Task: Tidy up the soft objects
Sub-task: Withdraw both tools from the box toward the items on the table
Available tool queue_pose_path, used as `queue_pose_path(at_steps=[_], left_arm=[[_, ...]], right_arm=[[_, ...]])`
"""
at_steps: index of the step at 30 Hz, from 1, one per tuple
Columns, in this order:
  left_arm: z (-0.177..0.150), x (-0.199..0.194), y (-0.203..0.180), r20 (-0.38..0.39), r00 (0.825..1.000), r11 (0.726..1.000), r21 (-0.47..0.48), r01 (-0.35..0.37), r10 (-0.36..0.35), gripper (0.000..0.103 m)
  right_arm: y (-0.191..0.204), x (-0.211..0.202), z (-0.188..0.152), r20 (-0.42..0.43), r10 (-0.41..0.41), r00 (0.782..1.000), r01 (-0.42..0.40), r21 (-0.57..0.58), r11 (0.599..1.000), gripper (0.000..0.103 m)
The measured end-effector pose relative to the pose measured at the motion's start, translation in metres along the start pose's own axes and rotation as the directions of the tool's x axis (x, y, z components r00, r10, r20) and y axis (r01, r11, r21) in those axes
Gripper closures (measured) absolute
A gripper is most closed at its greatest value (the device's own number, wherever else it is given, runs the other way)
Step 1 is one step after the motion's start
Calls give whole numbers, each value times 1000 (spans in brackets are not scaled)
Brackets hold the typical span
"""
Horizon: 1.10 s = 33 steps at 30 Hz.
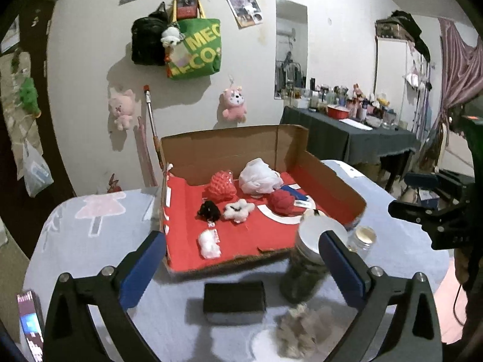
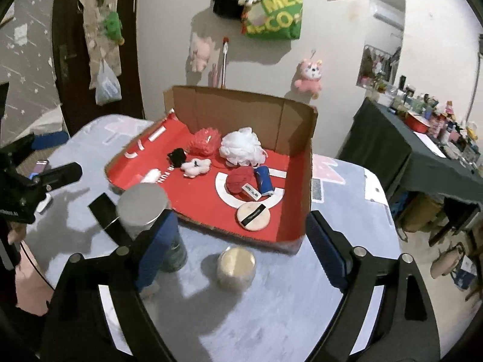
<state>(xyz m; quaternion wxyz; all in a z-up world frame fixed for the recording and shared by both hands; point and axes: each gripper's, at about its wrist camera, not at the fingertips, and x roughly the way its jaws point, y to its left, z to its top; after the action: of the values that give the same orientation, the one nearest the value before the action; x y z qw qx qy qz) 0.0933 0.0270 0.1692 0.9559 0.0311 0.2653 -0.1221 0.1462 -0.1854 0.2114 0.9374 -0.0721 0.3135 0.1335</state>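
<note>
Two grippers hanging above a round table in a pale printed cloth, both with jaws spread wide and clamping nothing: left gripper, right gripper.

Filling the table's far side, against the wall: a cardboard box with a red floor, its back flap standing up.

Lying inside the box, toward its back wall: a white mesh puff and a red mesh puff side by side. Sitting nearer the middle: a red yarn ball touching a blue roll. Resting by the box's front edge: a round tan powder puff. Toward the box's left side: a black fuzzy toy, a white fluffy toy and a small white tuft.

Standing outside, just before the box's front edge: a tall jar, a short jar. Lying at the table's near edge: a black block and a crumpled beige scrap.
</note>
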Motion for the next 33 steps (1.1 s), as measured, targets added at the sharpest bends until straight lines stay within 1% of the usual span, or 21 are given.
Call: queue_pose_path(at_steps=[3, 5, 7, 10, 13, 16, 19, 22, 25, 29, 33], left_arm=[[-16, -9, -8, 10, 1000, 1000, -8, 1, -1, 0], [-29, -13, -11, 4, 1000, 1000, -30, 4, -4, 0], [-43, -13, -13, -5, 1000, 998, -62, 4, -5, 0], [-62, -8, -17, -29, 1000, 996, -85, -1, -1, 0], [-78, -1, -20, -65, 998, 995, -95, 3, -9, 0], [-94, 8, -22, -106, 994, 995, -103, 9, -20, 0], [-109, 18, -21, -154, 988, 992, -123, 16, -35, 0], [-117, 22, -19, -179, 983, 992, -126, 15, -38, 0], [-122, 23, -16, -200, 980, 995, -101, 3, -24, 0], [-124, 23, -10, -211, 977, 996, -91, 0, -19, 0], [-126, 20, -1, -219, 976, 996, -92, -6, -14, 0]], right_arm=[[6, -12, -18, 28, -29, 999, 29, 10, 1000, 16], [12, -18, -33, 45, -46, 998, 45, 30, 999, 16], [14, -20, -44, 52, -48, 997, 46, 51, 998, 16], [19, -20, -64, 58, -47, 997, 43, 75, 996, 16], [22, -13, -82, 43, -29, 999, 25, 100, 995, 16], [24, -4, -96, 17, -26, 1000, 24, 112, 993, 16], [24, 8, -107, -20, -10, 1000, 13, 125, 992, 16], [26, 19, -114, -45, 37, 998, -29, 150, 988, 16], [29, 32, -117, -68, 108, 992, -94, 174, 980, 16], [37, 50, -116, -101, 203, 974, -180, 204, 962, 16], [49, 70, -112, -143, 271, 952, -236, 223, 946, 16]])
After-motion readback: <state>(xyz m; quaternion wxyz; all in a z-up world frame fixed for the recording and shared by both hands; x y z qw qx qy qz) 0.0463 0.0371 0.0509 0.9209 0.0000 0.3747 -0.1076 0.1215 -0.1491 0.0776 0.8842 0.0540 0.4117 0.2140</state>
